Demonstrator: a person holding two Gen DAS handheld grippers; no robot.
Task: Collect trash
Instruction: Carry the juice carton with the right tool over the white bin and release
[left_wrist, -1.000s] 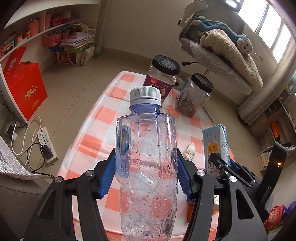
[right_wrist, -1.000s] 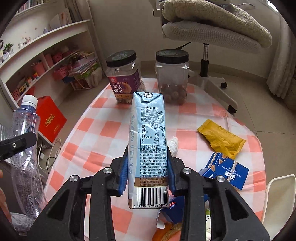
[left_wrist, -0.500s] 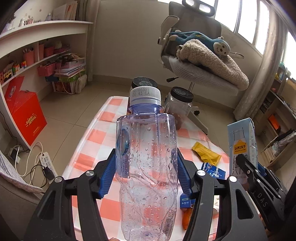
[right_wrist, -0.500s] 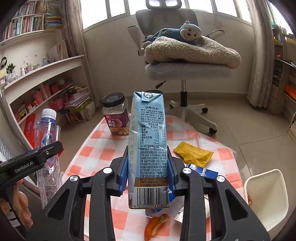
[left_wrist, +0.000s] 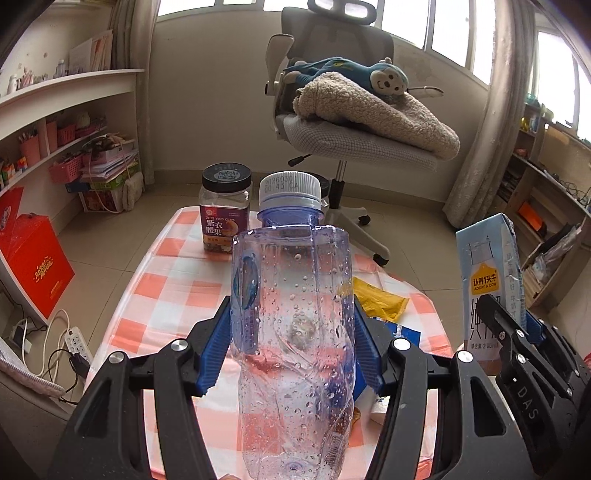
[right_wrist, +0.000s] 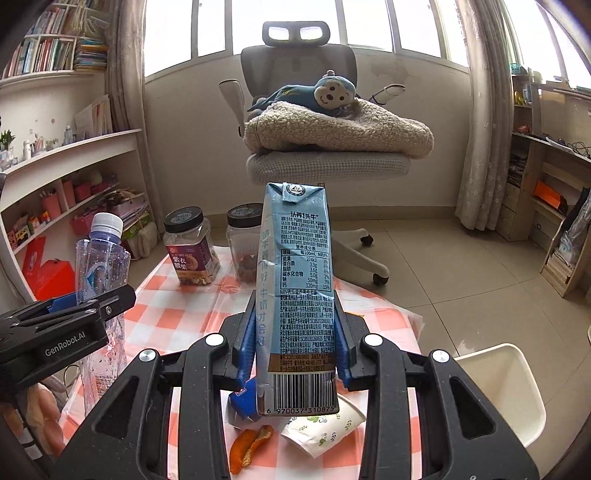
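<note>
My left gripper (left_wrist: 291, 339) is shut on an empty clear plastic bottle (left_wrist: 291, 314) with a white cap, held upright above the checked table (left_wrist: 173, 273). The bottle also shows in the right wrist view (right_wrist: 98, 266). My right gripper (right_wrist: 295, 343) is shut on a light blue milk carton (right_wrist: 295, 288), held upright above the table; the carton also shows in the left wrist view (left_wrist: 489, 284). On the table lie a yellow wrapper (left_wrist: 380, 301), a blue packet (right_wrist: 240, 402), orange peel (right_wrist: 247, 446) and a crumpled paper cup (right_wrist: 325, 424).
Two black-lidded jars (right_wrist: 190, 251) (right_wrist: 242, 243) stand at the table's far end. A white bin (right_wrist: 502, 391) stands to the right of the table. An office chair (right_wrist: 325, 162) with a blanket and plush monkey is behind. Shelves (right_wrist: 70, 177) line the left wall.
Both grippers have risen and pulled back from the table with the bottle and carton held; the views now tilt up toward the chair and window.
</note>
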